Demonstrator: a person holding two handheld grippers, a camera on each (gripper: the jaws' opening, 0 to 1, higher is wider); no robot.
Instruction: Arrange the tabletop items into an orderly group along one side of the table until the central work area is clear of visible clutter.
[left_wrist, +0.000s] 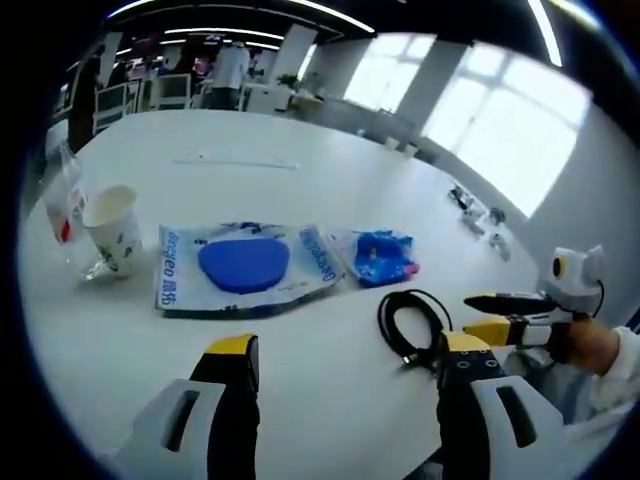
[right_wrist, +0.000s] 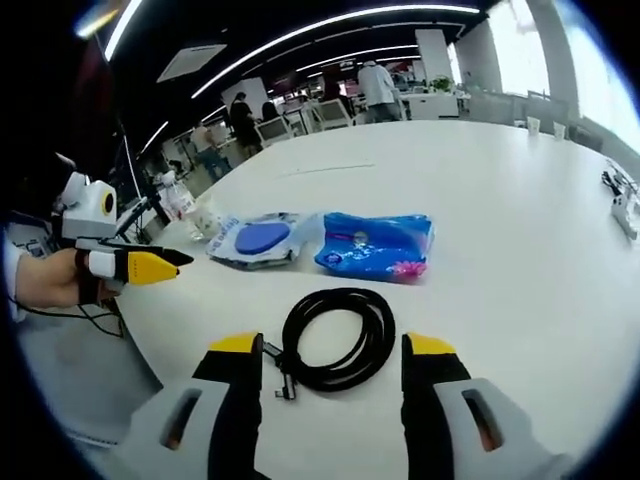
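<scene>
White counter (right_wrist: 520, 200) in an open-plan office. Coiled black cable (right_wrist: 336, 338) lies just ahead of the spread right tongs (right_wrist: 335, 365); left tongs (left_wrist: 345, 360) spread.

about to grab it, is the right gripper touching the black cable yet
Apart. The right gripper view shows the right gripper open, white table between each jaw and the cable.

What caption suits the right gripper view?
Open right tool poised over coiled black cable, blue packets beyond.
</scene>
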